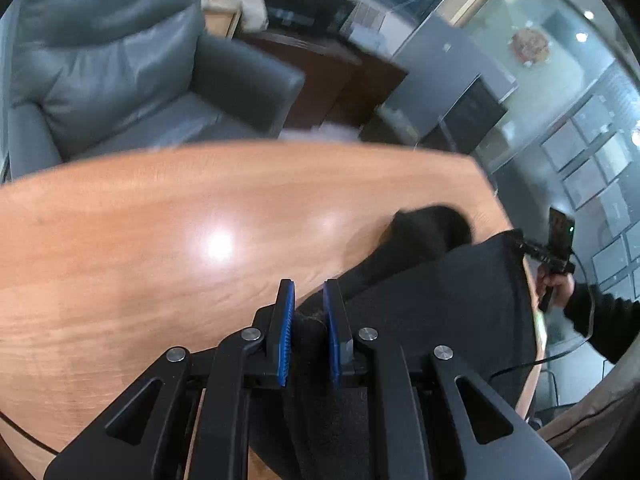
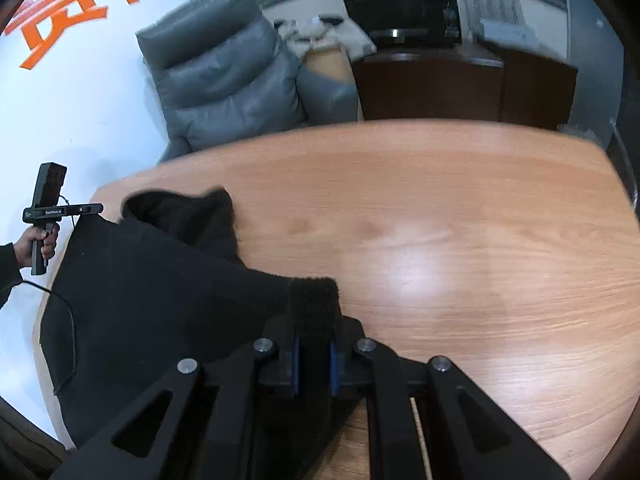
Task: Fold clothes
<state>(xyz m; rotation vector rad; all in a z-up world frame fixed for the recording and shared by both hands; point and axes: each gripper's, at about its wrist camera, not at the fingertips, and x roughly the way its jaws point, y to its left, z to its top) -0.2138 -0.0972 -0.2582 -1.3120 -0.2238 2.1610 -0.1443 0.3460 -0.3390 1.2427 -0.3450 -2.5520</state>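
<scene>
A black fleece garment (image 1: 440, 300) is held stretched above the wooden table (image 1: 160, 240). My left gripper (image 1: 309, 312) is shut on one edge of it, fabric pinched between the blue pads. My right gripper (image 2: 314, 312) is shut on the opposite edge of the garment (image 2: 160, 288), a fuzzy hem sticking up between its fingers. A loose part of the garment, perhaps a sleeve or hood, droops onto the table beyond the stretched panel in the left wrist view (image 1: 432, 232) and the right wrist view (image 2: 192, 216). Each view shows the other hand-held gripper at the garment's far end.
A grey leather armchair (image 1: 120, 72) stands past the table's far edge. A dark wooden cabinet (image 2: 460, 88) stands behind the table (image 2: 440, 220). A glass partition (image 1: 540, 60) is at the right. A cable (image 2: 68, 320) hangs from the left gripper's handle.
</scene>
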